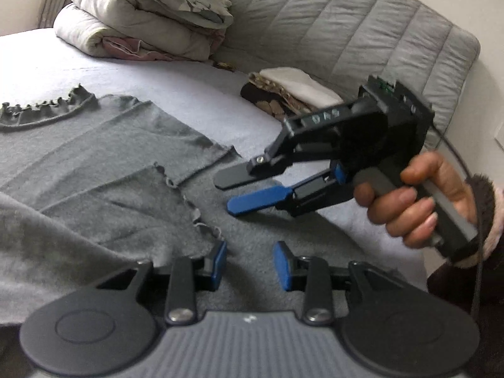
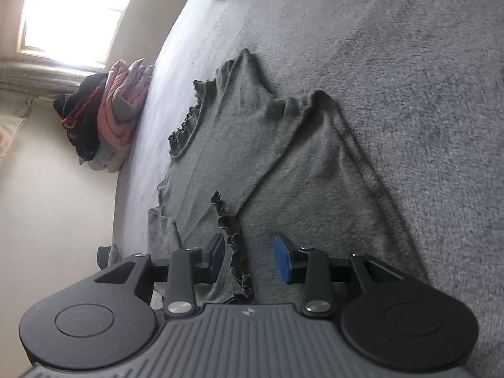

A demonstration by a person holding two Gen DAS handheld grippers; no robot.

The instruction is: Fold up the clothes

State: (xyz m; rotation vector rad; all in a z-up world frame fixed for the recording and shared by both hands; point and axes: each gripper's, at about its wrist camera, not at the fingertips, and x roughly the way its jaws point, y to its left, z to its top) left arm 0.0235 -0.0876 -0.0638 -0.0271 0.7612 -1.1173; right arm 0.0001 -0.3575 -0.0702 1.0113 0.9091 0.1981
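Observation:
A grey knit top [image 1: 94, 157] with a ruffled neckline lies flat on the bed [image 1: 195, 91]; one sleeve is folded across its body, ruffled cuff [image 1: 201, 217] near my left gripper. My left gripper [image 1: 250, 264] is open and empty just above the top's lower part. My right gripper [image 1: 249, 190] is open, held over the top's right edge beside the folded sleeve. In the right wrist view the top [image 2: 267, 145] fills the middle and the right gripper [image 2: 249, 258] is open with the ruffled cuff [image 2: 234, 245] lying between its fingers.
Folded duvets [image 1: 141, 19] are stacked at the head of the bed against a quilted grey headboard [image 1: 362, 31]. A small pile of folded clothes [image 1: 293, 94] lies right of the top. More bundled clothes [image 2: 110, 110] sit at the bed's edge below a window.

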